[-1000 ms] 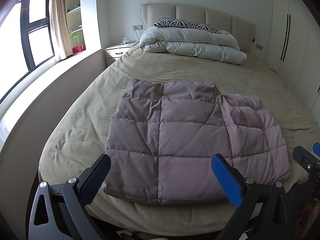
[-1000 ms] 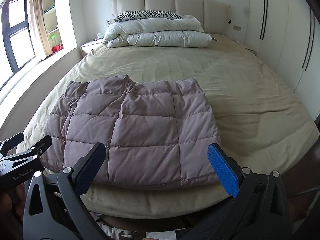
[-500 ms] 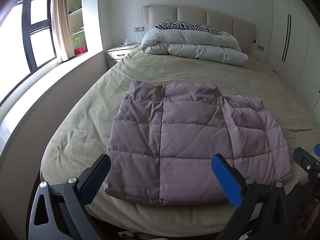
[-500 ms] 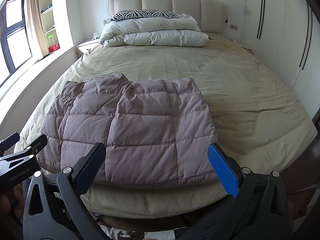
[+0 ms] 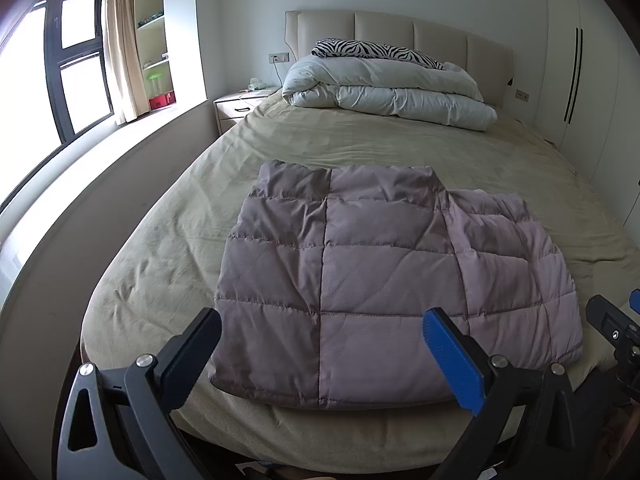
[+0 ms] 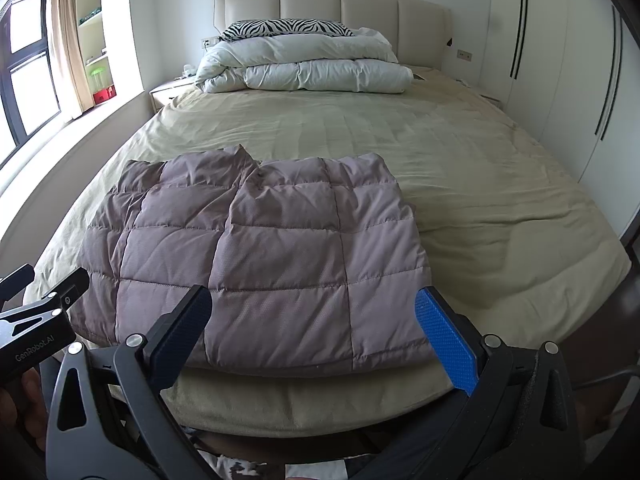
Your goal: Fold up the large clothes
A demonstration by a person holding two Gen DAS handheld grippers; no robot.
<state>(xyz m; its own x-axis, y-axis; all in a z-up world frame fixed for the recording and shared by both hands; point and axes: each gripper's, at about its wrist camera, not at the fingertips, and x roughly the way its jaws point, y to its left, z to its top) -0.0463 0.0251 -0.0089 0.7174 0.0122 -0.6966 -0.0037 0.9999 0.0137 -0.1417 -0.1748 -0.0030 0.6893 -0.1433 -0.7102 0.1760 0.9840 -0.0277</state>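
Note:
A mauve quilted down garment (image 5: 376, 276) (image 6: 264, 252) lies folded flat near the foot of the bed (image 5: 304, 144) (image 6: 480, 168), on its beige sheet. My left gripper (image 5: 320, 344) hangs open just short of the garment's near edge, holding nothing. My right gripper (image 6: 312, 328) is open too, over the same near edge, with empty fingers. The left view shows part of the right gripper (image 5: 616, 328) at its right border. In the right view the left gripper (image 6: 36, 312) sits at the lower left, apart from the garment.
A rolled white duvet (image 5: 388, 92) (image 6: 304, 66) and a zebra-striped pillow (image 6: 284, 28) lie against the headboard. A nightstand (image 5: 240, 106) and a window ledge (image 5: 100, 184) run along the left. White wardrobe doors (image 6: 560, 60) stand on the right.
Both grippers have eased back slightly from the bed and stay open. The garment has not moved.

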